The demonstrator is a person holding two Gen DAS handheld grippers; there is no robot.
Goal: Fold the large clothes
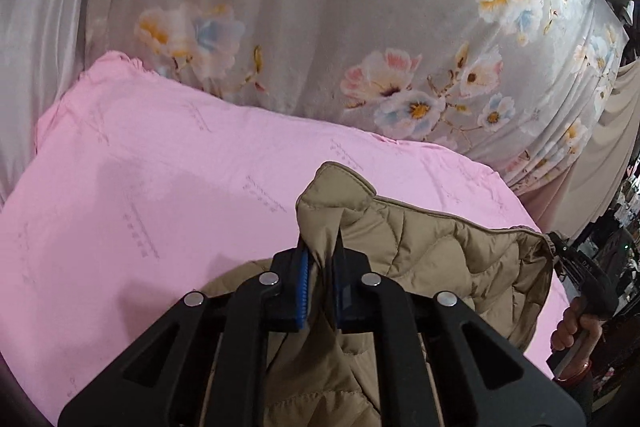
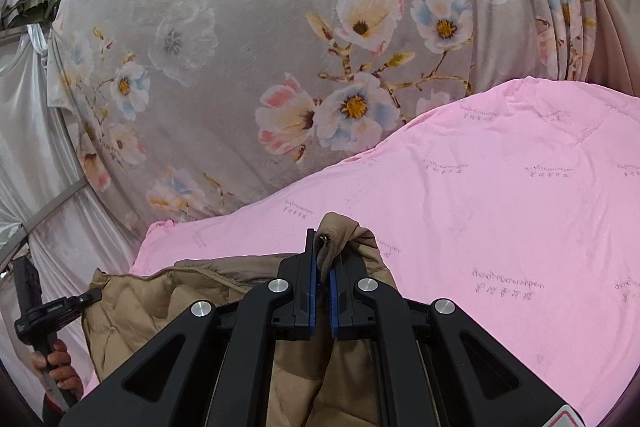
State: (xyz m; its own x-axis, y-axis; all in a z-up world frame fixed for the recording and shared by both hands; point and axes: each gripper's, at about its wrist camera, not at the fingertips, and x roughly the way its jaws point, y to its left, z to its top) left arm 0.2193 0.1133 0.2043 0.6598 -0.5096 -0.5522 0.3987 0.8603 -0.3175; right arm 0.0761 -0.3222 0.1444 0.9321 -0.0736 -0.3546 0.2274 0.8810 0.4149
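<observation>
A tan quilted jacket [image 1: 436,259] hangs between both grippers above a pink sheet [image 1: 160,167]. In the left wrist view my left gripper [image 1: 322,247] is shut on a corner of the jacket, a fold of fabric pinched between its blue pads. In the right wrist view my right gripper [image 2: 323,251] is shut on the jacket's [image 2: 192,291] other corner, which pokes out above the fingertips. The quilted edge stretches between the two grips. Each view shows the other gripper at the far end of the jacket, held by a hand [image 1: 576,327].
The pink sheet [image 2: 500,187] covers the flat surface below. A grey curtain with large flowers [image 1: 320,7] hangs close behind it. Pale satin drapes [image 2: 24,131] hang at the left. Dark clutter [image 1: 616,227] sits at the far right.
</observation>
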